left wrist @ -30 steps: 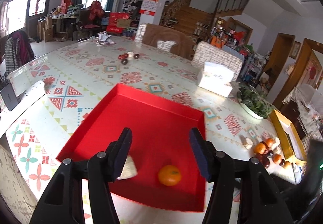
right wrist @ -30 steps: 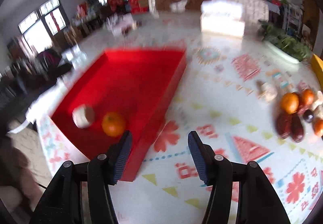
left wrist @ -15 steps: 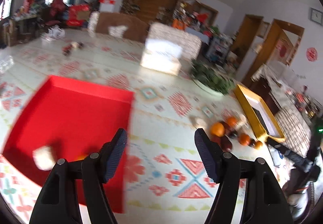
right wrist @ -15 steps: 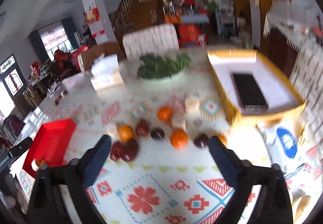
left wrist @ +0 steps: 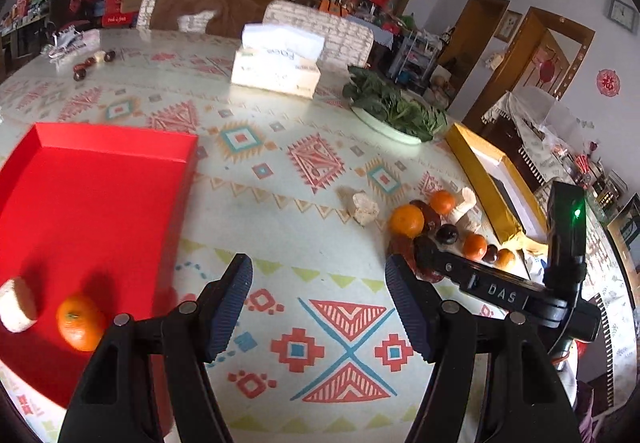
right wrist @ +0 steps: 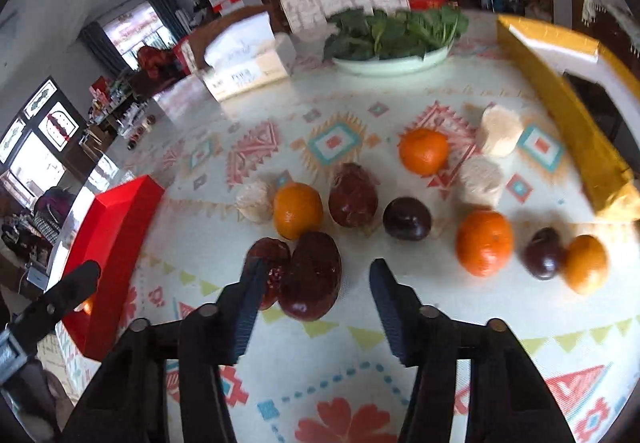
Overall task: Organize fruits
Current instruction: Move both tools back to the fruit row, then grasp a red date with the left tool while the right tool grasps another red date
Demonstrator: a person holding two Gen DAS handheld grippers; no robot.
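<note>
A red tray [left wrist: 100, 179] lies at the left and holds an orange [left wrist: 80, 322] and a pale round fruit [left wrist: 17, 305]. My left gripper [left wrist: 318, 301] is open and empty over the patterned tablecloth, right of the tray. My right gripper [right wrist: 314, 295] is open, low over a cluster of loose fruit. A dark red fruit [right wrist: 310, 275] sits between its fingertips, a second one [right wrist: 267, 258] by the left finger. Oranges [right wrist: 298, 210], dark plums [right wrist: 407, 219] and pale fruits [right wrist: 480, 181] lie beyond. The cluster shows in the left view [left wrist: 408, 220], as does the right gripper's body [left wrist: 496, 293].
A yellow box [right wrist: 568, 99] stands at the right. A plate of green leaves [right wrist: 394, 59] and a tissue box [left wrist: 276, 71] stand further back. A few small fruits [left wrist: 94, 61] lie at the far left of the table. The red tray's corner [right wrist: 116, 219] shows in the right view.
Both grippers swung right, away from the red tray. The right gripper came down close over the fruit cluster, with a dark red fruit now between its fingers.
</note>
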